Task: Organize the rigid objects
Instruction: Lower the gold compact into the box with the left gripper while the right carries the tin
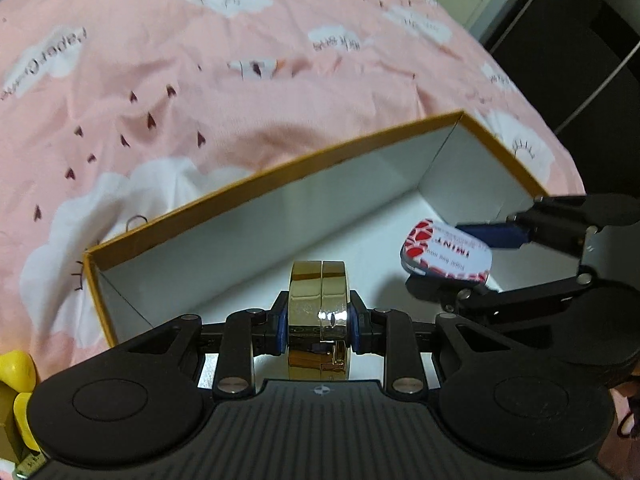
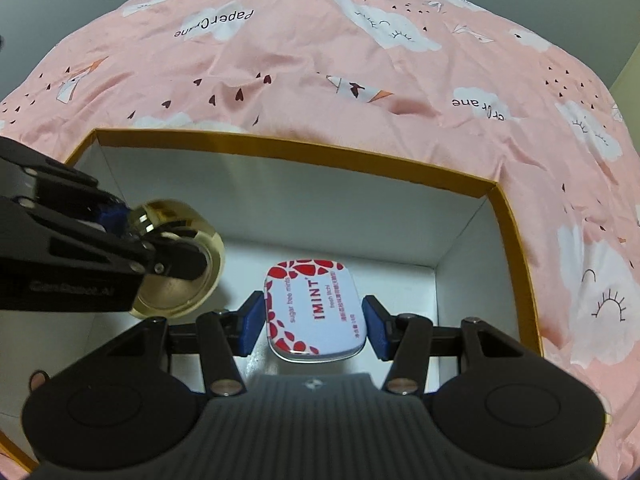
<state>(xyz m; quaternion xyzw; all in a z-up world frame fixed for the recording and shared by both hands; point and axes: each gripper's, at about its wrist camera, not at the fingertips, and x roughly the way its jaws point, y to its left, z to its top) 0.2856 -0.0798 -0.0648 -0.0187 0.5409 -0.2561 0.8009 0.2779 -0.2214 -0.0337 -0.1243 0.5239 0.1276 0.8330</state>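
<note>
- Gold round case point(image 1: 319, 312) sits clamped on edge between the blue pads of the left gripper point(image 1: 319, 326), nearest the left wrist camera; the fingers stand narrow, pressing its two flat faces.
- Seen from the right wrist camera, that same case hangs over the left part of the box, clear of the floor.
- Mint tin point(image 2: 316, 310) (white lid, red petal print, "IMINT" lettering) is gripped across its short sides by the right gripper point(image 2: 316, 322), fingers at a middling spread, blue pads point(image 2: 253, 326) touching both edges.
- Both items are held above the white floor of the open box point(image 2: 288, 152), the tin to the right of the gold case and apart from it.
- Box walls are white inside with an orange-brown rim; its floor under the two grippers looks bare.
- Beyond the box lies a pink bedsheet point(image 2: 304, 56) printed with white clouds, small dark hearts and paper cranes, rumpled near the box's far wall.
- At the lower left edge of the left wrist view, a yellow object point(image 1: 16, 376) shows only partly (too cut off to identify).
</note>
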